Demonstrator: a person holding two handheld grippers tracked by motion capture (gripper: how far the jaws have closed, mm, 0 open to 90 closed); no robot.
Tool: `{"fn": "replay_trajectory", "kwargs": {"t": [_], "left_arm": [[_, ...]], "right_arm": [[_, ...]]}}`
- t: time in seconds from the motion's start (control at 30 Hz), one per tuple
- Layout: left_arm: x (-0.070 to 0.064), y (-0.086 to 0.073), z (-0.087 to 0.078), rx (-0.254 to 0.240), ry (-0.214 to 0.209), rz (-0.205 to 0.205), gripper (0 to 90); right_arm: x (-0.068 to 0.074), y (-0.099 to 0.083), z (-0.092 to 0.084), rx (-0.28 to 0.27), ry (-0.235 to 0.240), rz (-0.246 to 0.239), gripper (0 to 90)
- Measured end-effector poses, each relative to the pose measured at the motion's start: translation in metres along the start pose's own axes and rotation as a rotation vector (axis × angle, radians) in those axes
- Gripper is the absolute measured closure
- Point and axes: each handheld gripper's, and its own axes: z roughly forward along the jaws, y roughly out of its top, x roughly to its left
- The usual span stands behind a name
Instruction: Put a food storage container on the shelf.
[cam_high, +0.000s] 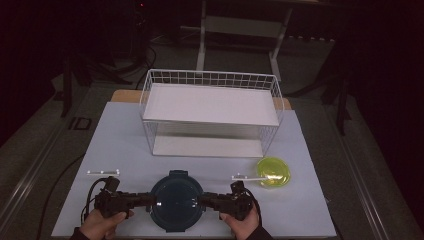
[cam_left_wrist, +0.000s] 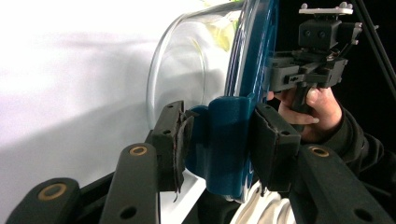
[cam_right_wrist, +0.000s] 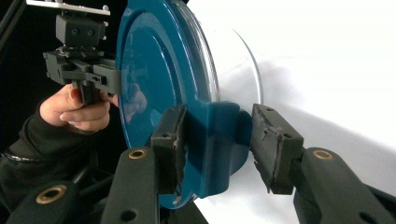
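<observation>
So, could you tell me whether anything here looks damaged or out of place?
Yes: the pad on the left gripper looks frayed and is peeling at its edge. A pad on the right gripper is chipped too. The blue-lidded glass container sits flat and looks intact.

Out on the pale bench (cam_high: 125, 145) a white wire basket (cam_high: 212, 112) sits at the far middle, a flat white shelf across its top and another at its base. Just off its near right corner lies a yellow-green round dish (cam_high: 273, 172), flat on the surface. Beyond the bench, a dark floor and a white metal stand (cam_high: 240, 30).
</observation>
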Motion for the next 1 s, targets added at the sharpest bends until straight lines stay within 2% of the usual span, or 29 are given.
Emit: {"fn": "replay_trajectory", "kwargs": {"t": [0.23,0.4,0.53,0.6,0.8,0.93,1.0], "left_arm": [[-0.008,0.010,0.000,-0.011,-0.004,0.015,57.4],[-0.018,0.024,0.001,-0.022,-0.013,0.025,57.4],[-0.022,0.029,0.002,-0.022,-0.014,0.033,57.4],[-0.029,0.036,0.004,-0.029,-0.015,0.061,57.4],[-0.039,0.048,0.008,-0.034,-0.017,0.065,57.4],[-0.047,0.061,0.011,-0.043,-0.021,0.091,57.4],[-0.049,0.066,0.012,-0.046,-0.027,0.089,57.4]], "right_arm": [[0.004,0.007,-0.008,-0.017,-0.001,-0.008,56.1],[0.010,0.021,-0.019,-0.032,-0.008,-0.024,56.1],[0.012,0.025,-0.024,-0.042,-0.010,-0.029,56.1],[0.014,0.030,-0.031,-0.055,-0.013,-0.033,56.1],[0.016,0.040,-0.044,-0.068,-0.015,-0.032,56.2],[0.016,0.049,-0.052,-0.077,-0.015,-0.033,56.2],[0.017,0.054,-0.057,-0.085,-0.018,-0.039,56.2]]}}
